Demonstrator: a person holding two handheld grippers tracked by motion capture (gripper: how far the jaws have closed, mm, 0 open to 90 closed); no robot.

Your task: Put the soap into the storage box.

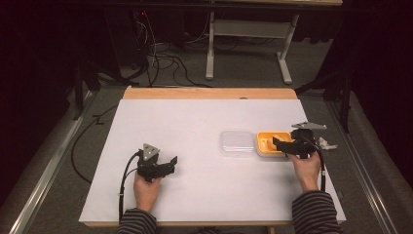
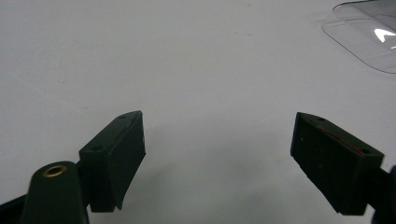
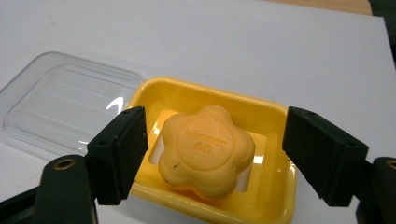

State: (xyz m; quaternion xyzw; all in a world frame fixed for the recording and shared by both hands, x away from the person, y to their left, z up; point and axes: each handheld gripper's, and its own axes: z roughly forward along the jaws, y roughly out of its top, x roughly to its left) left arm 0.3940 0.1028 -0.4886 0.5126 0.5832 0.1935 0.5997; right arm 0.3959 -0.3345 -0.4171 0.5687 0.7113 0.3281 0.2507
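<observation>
An orange flower-shaped soap (image 3: 205, 149) lies in a yellow soap dish (image 3: 275, 116) at the right of the white table; the dish (image 1: 265, 146) also shows in the high view. My right gripper (image 3: 215, 113) hangs just over the dish, jaws open on either side of the soap, with a gap on both sides. It (image 1: 281, 144) reaches the dish from the right. A clear plastic lid (image 1: 236, 142) lies flat beside the dish, on its left. My left gripper (image 1: 168, 165) rests low at the left, open over bare table, nothing between its jaws (image 2: 217, 135).
A small white crumpled object (image 1: 327, 144) lies by the table's right edge, behind the right hand. The lid's corner (image 2: 364, 37) shows far off in the left gripper view. A wooden strip (image 1: 209, 92) marks the table's far edge.
</observation>
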